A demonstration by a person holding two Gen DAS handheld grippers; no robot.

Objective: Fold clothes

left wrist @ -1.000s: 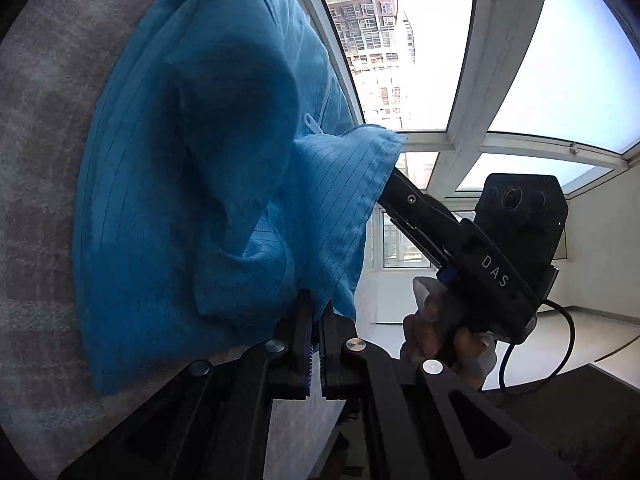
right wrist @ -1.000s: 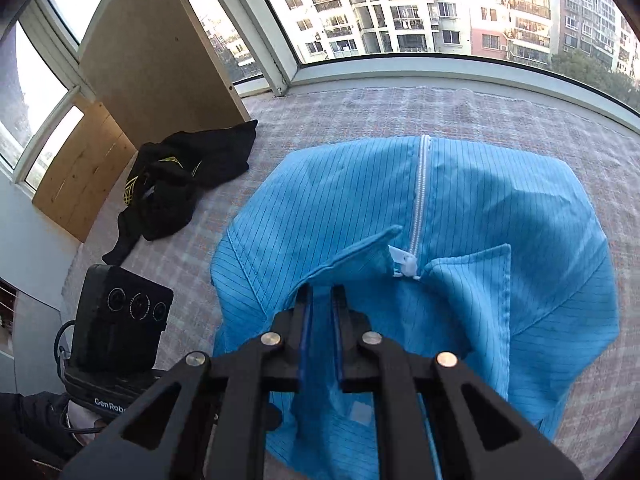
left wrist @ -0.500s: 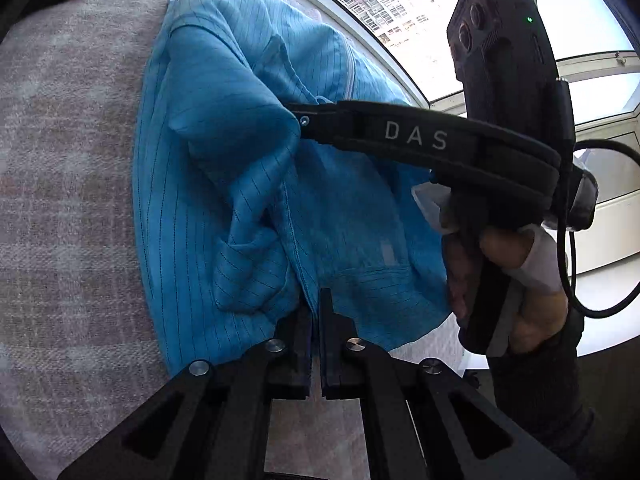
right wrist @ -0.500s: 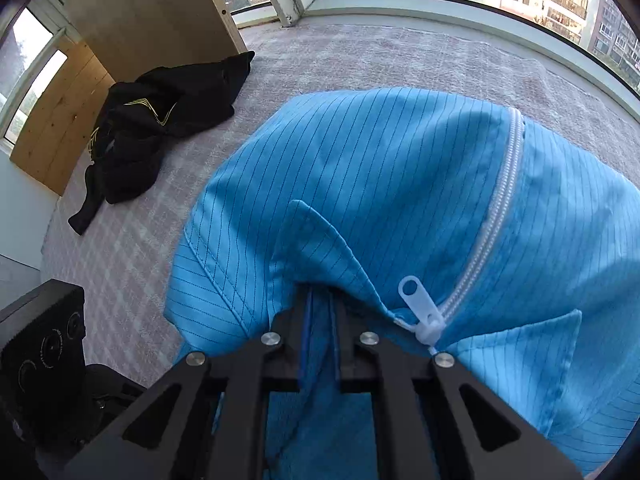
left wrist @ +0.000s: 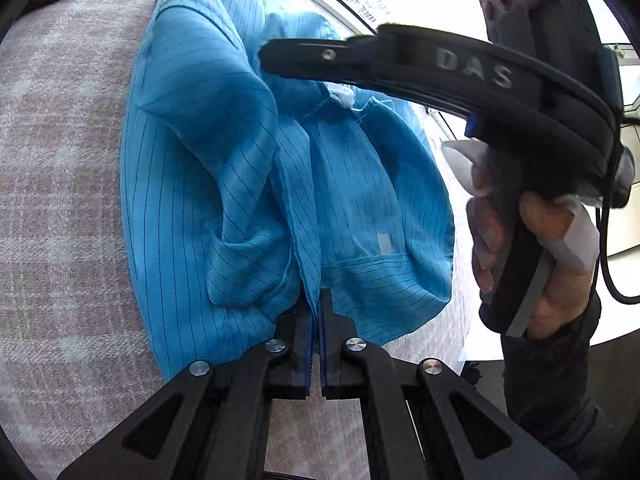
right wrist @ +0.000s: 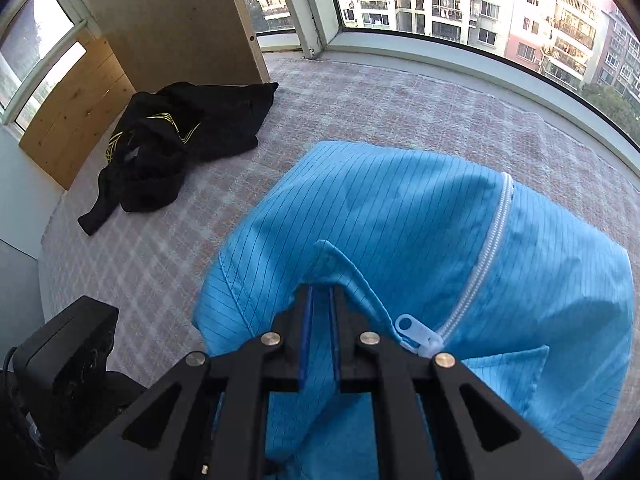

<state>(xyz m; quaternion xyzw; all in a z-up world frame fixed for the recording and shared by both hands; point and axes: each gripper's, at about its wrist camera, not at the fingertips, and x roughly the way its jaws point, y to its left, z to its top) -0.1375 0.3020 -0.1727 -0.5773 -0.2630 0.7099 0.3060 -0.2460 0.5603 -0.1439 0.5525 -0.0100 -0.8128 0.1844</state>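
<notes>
A blue pinstriped garment [left wrist: 224, 184] with a white zipper [right wrist: 486, 248] lies bunched on a checked cloth surface [left wrist: 60, 184]. My left gripper [left wrist: 315, 300] is shut on its hem edge, with blue cloth pinched between the pads. In the right wrist view my right gripper [right wrist: 320, 294] is shut on a fold of the same garment [right wrist: 380, 208] next to the zipper pull [right wrist: 416, 334]. The right gripper's arm also reaches across the top of the left wrist view, held by a person's hand [left wrist: 532, 248], its tips hidden in the cloth.
A crumpled black garment [right wrist: 176, 144] lies on the checked cloth at the back left, before wooden boards [right wrist: 168, 12]. Windows [right wrist: 460, 0] ring the far edge. The left gripper's camera box [right wrist: 68, 356] shows at lower left in the right wrist view.
Both grippers stayed shut on the blue garment. The right gripper has swung in over the cloth, carrying its fold across and bunching the garment. The left view tilted down toward the surface.
</notes>
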